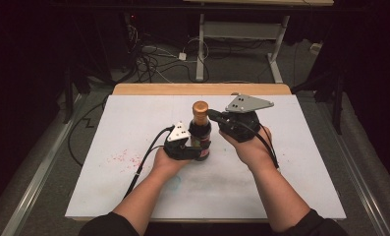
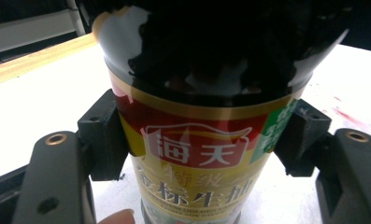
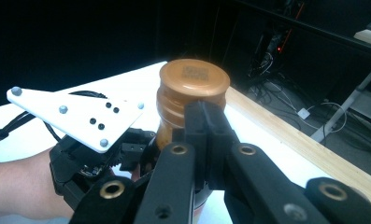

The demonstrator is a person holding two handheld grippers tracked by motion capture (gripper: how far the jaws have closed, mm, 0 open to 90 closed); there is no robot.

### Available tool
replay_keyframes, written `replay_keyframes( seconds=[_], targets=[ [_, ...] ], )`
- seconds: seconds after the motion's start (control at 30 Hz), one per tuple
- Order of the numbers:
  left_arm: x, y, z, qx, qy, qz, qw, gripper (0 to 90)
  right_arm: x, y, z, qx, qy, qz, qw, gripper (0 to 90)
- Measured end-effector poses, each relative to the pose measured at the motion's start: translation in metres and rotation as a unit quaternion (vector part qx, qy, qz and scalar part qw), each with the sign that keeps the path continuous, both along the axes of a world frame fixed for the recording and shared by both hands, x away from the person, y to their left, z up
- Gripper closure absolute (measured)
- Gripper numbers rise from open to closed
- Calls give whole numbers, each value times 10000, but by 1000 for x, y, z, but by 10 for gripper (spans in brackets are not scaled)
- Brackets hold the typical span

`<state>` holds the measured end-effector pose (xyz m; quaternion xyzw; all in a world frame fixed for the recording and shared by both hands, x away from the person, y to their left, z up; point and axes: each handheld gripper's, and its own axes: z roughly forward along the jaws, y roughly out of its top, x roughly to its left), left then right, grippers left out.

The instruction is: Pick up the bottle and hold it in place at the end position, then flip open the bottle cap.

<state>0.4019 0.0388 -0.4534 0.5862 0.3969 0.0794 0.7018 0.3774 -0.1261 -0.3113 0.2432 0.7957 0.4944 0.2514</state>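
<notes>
Forearms enter low; the left hand-held gripper (image 1: 198,150) clamps the body of the sauce bottle (image 1: 200,135), upright mid-counter (image 1: 281,162). Right hand-held gripper (image 1: 213,114), jaws closed together, presses beside the bottle's brown cap (image 3: 194,79). Risk: that sideways push may tip or twist the bottle, since the glossy label (image 2: 197,154) offers little hold.

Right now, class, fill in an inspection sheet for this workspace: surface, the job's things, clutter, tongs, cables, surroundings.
Surface: white board on a wooden table, faint red specks at left.
Job's things: dark sauce bottle upright, brown cap on.
Clutter: nothing seen.
Tongs: left tongs shut on the bottle's labelled body; right tongs shut, tips beside the cap.
Cables: a black cable trails from each tool.
Surroundings: dark floor, tangled wires, a desk frame.
</notes>
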Motion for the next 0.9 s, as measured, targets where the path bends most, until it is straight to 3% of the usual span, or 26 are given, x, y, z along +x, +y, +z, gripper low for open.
replay_keyframes(
  seconds=[0.53, 0.9],
  targets=[
    [0, 0, -1, -13, -13, 20, 10000, 292, 0, 1, 0, -4, 9, -8, 10000, 900],
    [-1, 0, -2, -11, -69, 35, 10000, 292, -3, 2, 1, -148, -69, -59, 9998, 900]
  ],
)
